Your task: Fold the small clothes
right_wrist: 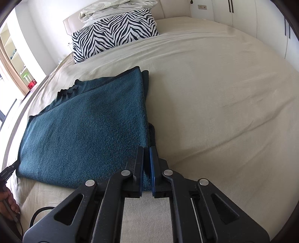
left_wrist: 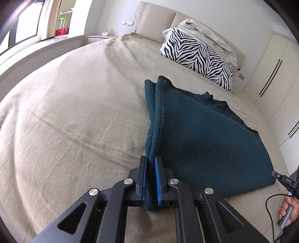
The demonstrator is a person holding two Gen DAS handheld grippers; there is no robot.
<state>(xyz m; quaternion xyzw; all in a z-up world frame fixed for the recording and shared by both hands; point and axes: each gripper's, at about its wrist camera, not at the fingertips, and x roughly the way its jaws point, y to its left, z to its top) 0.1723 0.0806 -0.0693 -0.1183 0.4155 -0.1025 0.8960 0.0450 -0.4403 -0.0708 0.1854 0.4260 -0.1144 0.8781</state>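
Left gripper: we've got it clamped tight on the near left corner of the dark teal garment; the fuzzy edge is squeezed between the blue pads.
Right gripper: same deal on the near right corner, jaws closed down on the fabric edge, only a sliver of gap between them.
Our hands: the right hand shows at the left camera's lower right edge, gripping its handle with a black cable looping beside it; the left hand peeks in at the right camera's lower left.
Garment: folded over on itself, lying flat on the beige bed cover near our edge of the bed, a ribbed dark trim along its far edge.
Zebra pillow: well beyond the garment, up by the headboard.
On the pillow: a crumpled white duvet.
Far back: white wardrobe doors on one side, window with curtain on the other.
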